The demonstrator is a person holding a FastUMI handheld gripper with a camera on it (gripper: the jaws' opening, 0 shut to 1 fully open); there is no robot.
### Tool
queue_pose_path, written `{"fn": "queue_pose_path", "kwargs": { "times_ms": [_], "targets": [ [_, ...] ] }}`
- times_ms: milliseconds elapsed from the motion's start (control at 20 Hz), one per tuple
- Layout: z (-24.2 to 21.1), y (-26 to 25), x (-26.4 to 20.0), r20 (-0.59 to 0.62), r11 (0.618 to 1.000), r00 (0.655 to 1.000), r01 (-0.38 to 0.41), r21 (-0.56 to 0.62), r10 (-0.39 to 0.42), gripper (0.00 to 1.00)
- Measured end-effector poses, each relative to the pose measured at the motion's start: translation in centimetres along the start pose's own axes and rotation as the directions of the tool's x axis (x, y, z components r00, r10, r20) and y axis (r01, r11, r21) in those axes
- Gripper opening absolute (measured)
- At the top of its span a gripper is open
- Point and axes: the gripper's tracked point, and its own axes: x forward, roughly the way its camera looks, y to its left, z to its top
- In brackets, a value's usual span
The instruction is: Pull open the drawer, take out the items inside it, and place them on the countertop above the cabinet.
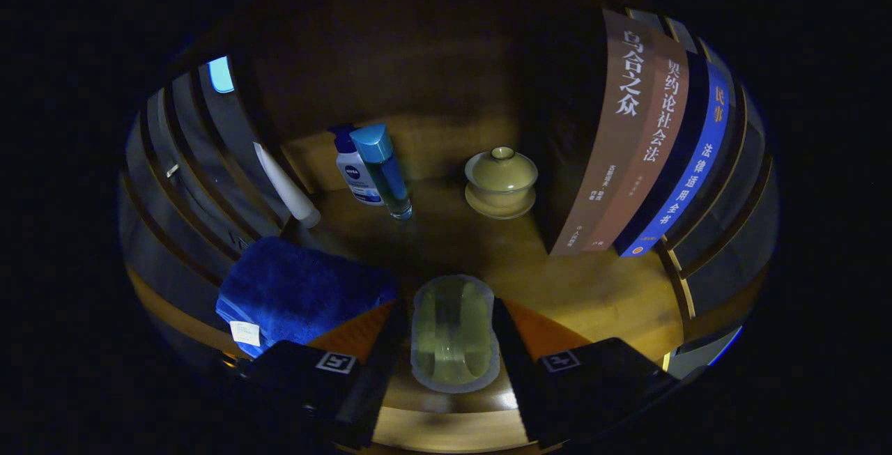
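Gripper (453, 333) has both fingers pressed on a clear sealed packet (453, 335), one on each long side, so it's clamped, not just straddling. The packet holds something pale yellow-green; can't tell what. It hangs just over the front edge of the wooden countertop (592, 288), which reads as an item out of the drawer, about to be set down.

Just left of the fingers, a folded blue towel (296, 295) with a white tag lies on the countertop; its position suggests it's already been placed there, though I can't confirm.

Beyond the fingers, at the back: a white pump bottle (352, 173) with a clear blue-capped bottle (387, 169) touching in front of it. A white tube (286, 187) leans on the left wall beside them. A lidded tea bowl on its saucer (500, 183) sits to the right of the bottles, apart from them.

Far right: books (644, 141) stand upright, spines out.

Bare wood just ahead of the packet looks like the drop spot.
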Motion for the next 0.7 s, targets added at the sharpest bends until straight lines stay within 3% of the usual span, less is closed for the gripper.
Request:
{"fn": "queue_pose_path", "kwargs": {
  "times_ms": [100, 450, 700],
  "targets": [
    [-0.2, 0.0, -0.7, 0.011, 1.000, 1.000, -0.003, 0.010, 0.003, 1.00],
    [-3.6, -0.3, -7.0, 0.151, 1.000, 0.988, -0.008, 0.006, 0.007, 1.00],
    [-8.2, -1.2, -14.7, 0.318, 0.999, 0.948, -0.030, 0.039, 0.016, 1.00]
  ]
}}
